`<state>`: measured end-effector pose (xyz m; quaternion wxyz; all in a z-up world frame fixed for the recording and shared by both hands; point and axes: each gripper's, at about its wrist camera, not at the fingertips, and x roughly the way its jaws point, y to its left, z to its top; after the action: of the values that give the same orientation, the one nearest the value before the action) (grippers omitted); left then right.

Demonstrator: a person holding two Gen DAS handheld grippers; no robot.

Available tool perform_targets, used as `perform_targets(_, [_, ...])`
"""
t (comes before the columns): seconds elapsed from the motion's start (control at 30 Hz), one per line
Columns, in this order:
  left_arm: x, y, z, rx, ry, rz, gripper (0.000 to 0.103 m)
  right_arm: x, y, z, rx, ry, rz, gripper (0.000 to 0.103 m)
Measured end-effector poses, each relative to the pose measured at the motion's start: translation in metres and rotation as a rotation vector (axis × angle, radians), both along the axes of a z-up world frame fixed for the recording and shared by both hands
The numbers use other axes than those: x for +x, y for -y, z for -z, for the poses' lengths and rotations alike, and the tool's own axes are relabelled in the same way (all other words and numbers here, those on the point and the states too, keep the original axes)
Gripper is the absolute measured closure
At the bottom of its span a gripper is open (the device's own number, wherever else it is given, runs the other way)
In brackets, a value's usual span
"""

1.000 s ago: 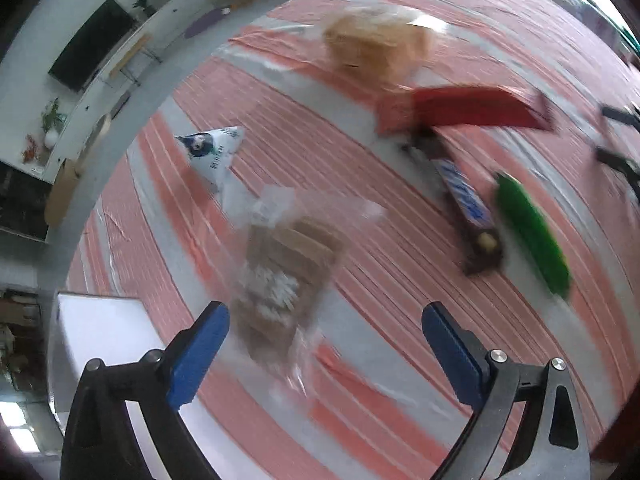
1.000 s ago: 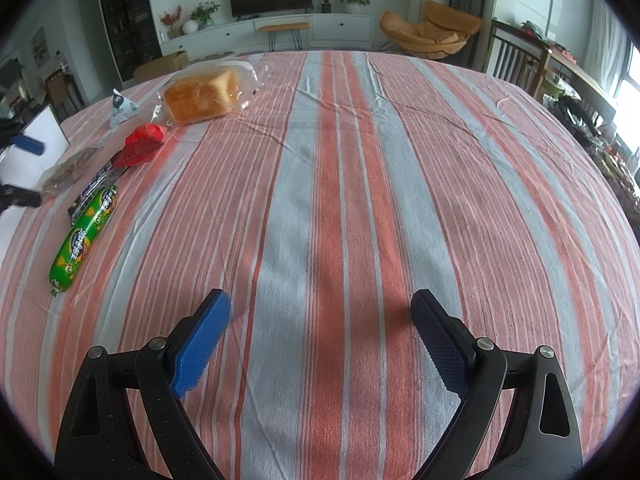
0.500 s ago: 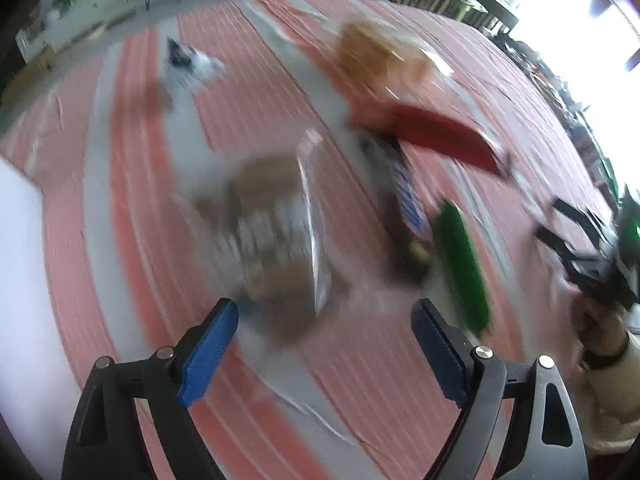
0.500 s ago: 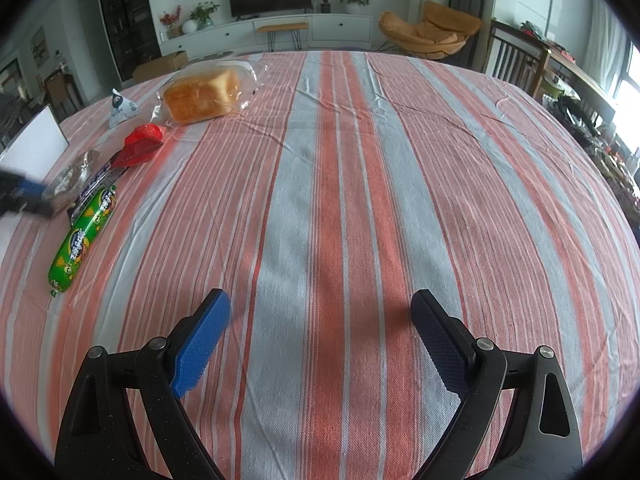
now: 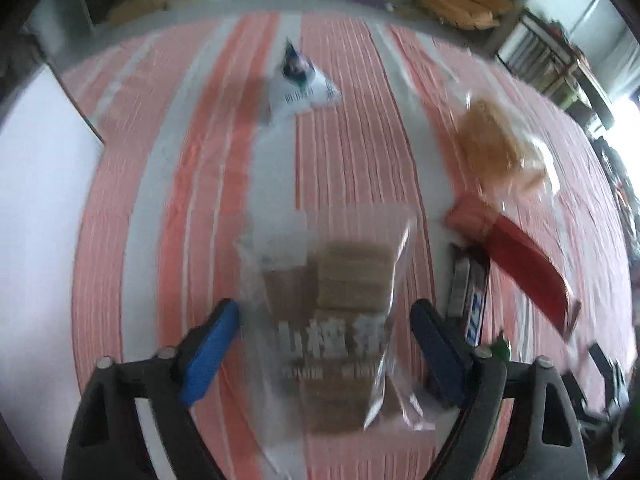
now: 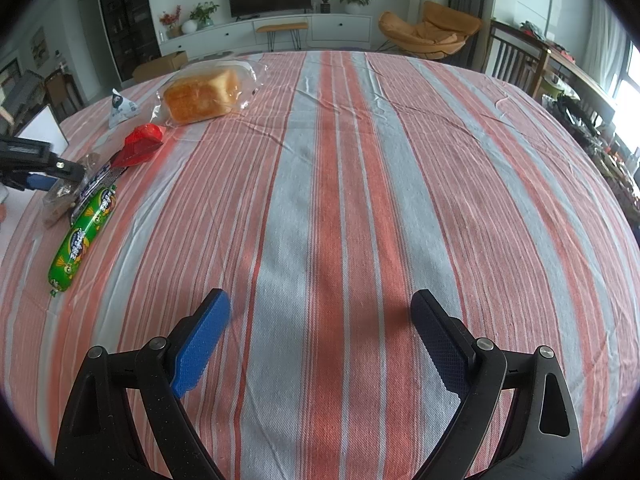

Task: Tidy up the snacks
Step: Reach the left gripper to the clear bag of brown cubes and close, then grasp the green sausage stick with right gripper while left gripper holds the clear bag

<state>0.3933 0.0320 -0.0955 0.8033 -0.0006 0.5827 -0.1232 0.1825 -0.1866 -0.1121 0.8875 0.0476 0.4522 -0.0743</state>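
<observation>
My left gripper (image 5: pixel 324 320) is open, its blue pads on either side of a clear bag of brown biscuits (image 5: pixel 340 312) lying on the striped cloth; it also shows in the right wrist view (image 6: pixel 60 196). To its right lie a dark chocolate bar (image 5: pixel 468 292), a red packet (image 5: pixel 516 256) and a bagged loaf of bread (image 5: pixel 496 148). A white triangular pouch (image 5: pixel 300 88) sits further off. My right gripper (image 6: pixel 320 332) is open and empty over bare cloth. A green sausage pack (image 6: pixel 82 236) lies at the left in the right wrist view.
A white box (image 5: pixel 36 184) stands at the table's left edge, also visible in the right wrist view (image 6: pixel 42 130). The striped tablecloth (image 6: pixel 360 180) covers the table. Chairs and a TV unit stand beyond the far edge.
My left gripper has swung round and moved in over the biscuit bag, which now lies between its open fingers. My right gripper has not moved.
</observation>
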Motion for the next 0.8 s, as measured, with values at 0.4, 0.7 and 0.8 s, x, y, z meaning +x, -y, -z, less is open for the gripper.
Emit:
perform_targets(0.4, [-0.131, -0.049, -0.016, 0.03, 0.094, 0.041, 0.046, 0.011, -0.006, -0.011, 0.166, -0.104, -0.034, 0.007])
perform_targets(0.7, [-0.15, -0.045, 0.013, 0.187, 0.131, 0.074, 0.008, 0.089, -0.129, -0.022, 0.35, -0.233, -0.186, 0.011])
perform_targets(0.8, [-0.151, -0.049, 0.013, 0.186, 0.122, 0.061, 0.01, 0.096, -0.15, -0.02, 0.217, -0.247, -0.198, 0.033])
